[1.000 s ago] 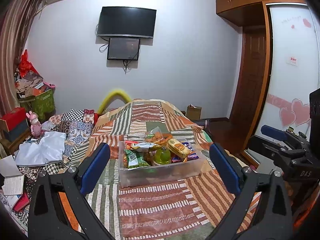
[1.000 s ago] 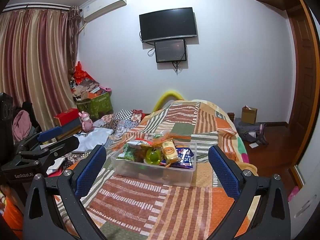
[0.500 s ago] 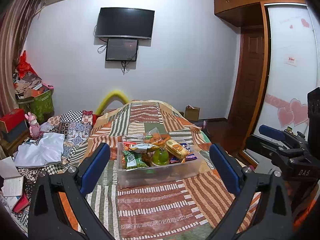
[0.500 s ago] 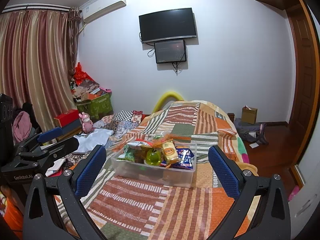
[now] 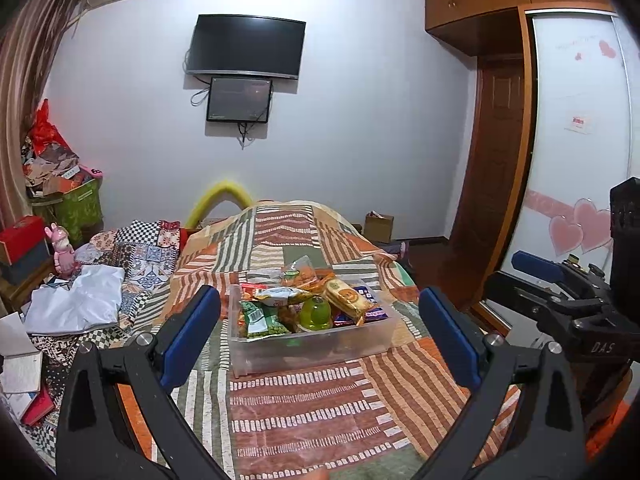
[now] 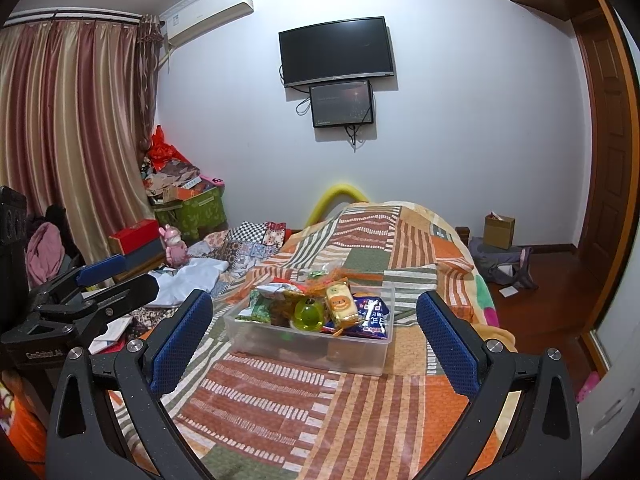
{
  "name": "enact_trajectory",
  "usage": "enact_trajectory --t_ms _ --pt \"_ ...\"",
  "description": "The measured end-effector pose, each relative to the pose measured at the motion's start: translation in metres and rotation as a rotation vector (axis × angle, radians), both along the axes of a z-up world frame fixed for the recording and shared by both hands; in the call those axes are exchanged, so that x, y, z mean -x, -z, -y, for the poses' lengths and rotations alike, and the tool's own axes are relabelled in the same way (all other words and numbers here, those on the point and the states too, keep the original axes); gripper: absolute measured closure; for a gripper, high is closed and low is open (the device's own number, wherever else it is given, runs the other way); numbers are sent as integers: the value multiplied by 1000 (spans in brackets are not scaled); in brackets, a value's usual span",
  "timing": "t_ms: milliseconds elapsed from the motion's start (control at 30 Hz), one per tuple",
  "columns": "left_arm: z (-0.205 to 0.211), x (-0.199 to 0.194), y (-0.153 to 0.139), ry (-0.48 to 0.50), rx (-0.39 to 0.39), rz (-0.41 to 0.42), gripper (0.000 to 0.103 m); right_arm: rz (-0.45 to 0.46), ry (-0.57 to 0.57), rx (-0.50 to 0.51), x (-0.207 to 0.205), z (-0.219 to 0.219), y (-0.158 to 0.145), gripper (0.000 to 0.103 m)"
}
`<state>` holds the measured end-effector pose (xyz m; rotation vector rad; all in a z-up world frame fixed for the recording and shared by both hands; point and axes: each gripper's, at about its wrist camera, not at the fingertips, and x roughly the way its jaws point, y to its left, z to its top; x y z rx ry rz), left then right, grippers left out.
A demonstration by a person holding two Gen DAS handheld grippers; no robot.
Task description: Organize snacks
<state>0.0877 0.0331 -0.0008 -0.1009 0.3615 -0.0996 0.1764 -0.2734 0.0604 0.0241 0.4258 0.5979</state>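
A clear plastic bin (image 5: 312,344) (image 6: 352,350) sits on the patchwork bedspread (image 5: 320,412) (image 6: 360,412), heaped with snack packs. Among them are a green pea bag (image 5: 262,320), a yellow-green jelly cup (image 5: 315,312) (image 6: 309,313), an orange biscuit pack (image 5: 346,299) (image 6: 340,302) and a blue wrapper (image 6: 374,316). My left gripper (image 5: 320,320) is open and empty, held back from the bin. My right gripper (image 6: 314,320) is open and empty, also short of the bin. Each gripper shows at the edge of the other's view: the right one (image 5: 560,292), the left one (image 6: 80,292).
Left of the bed lie white cloth (image 5: 76,300), patterned quilts (image 5: 148,248), a pink toy (image 6: 174,242), red boxes and a green bin (image 6: 190,210). A TV (image 6: 336,52) hangs on the far wall. A wardrobe and door stand at right (image 5: 492,216).
The left view has shifted slightly, so the bin sits a little further left and lower in it. The right view is nearly unchanged. Both grippers stay open.
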Motion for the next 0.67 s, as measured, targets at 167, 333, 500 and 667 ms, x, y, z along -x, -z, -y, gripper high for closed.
enact_trajectory --t_ms 167,333,500,667 --pt "1 1 0 -5 -7 3 3 -4 -2 -3 -1 0 0 1" --pt "0 1 0 -4 1 3 3 -3 -2 -5 -1 0 0 1" --pt "1 1 0 -7 -1 3 3 -6 -3 -7 -2 0 1 1" --pt "0 0 1 -4 0 1 3 -6 -3 -8 -2 0 1 1"
